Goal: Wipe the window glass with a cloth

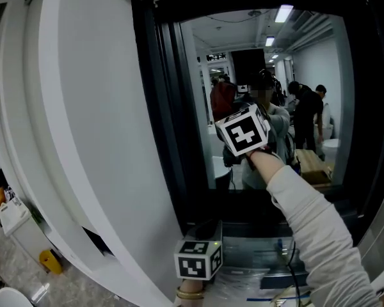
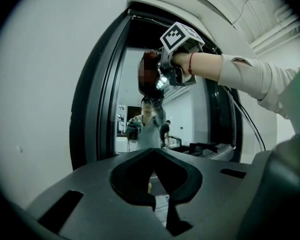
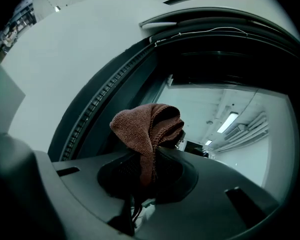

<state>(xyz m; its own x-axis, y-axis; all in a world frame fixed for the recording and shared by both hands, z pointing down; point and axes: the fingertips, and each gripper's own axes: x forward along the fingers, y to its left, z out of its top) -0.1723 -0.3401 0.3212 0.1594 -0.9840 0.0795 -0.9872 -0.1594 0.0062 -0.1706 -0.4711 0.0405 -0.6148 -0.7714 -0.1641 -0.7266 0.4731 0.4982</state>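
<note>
A brown knitted cloth (image 3: 147,126) is bunched between the jaws of my right gripper (image 3: 150,151), which is shut on it. In the head view the right gripper (image 1: 243,133) is raised against the window glass (image 1: 307,50), its marker cube facing me and its jaws hidden behind the cube. From the left gripper view the cloth (image 2: 149,76) rests on the glass (image 2: 135,89) high up. My left gripper (image 1: 198,258) hangs low by the sill. Its jaws (image 2: 152,154) are shut with nothing between them.
A thick black window frame (image 1: 157,107) borders the glass, with a white wall (image 1: 83,107) to its left. A dark sill (image 1: 262,235) with a cable (image 1: 288,261) lies below. A yellow object (image 1: 50,261) sits on the floor at lower left.
</note>
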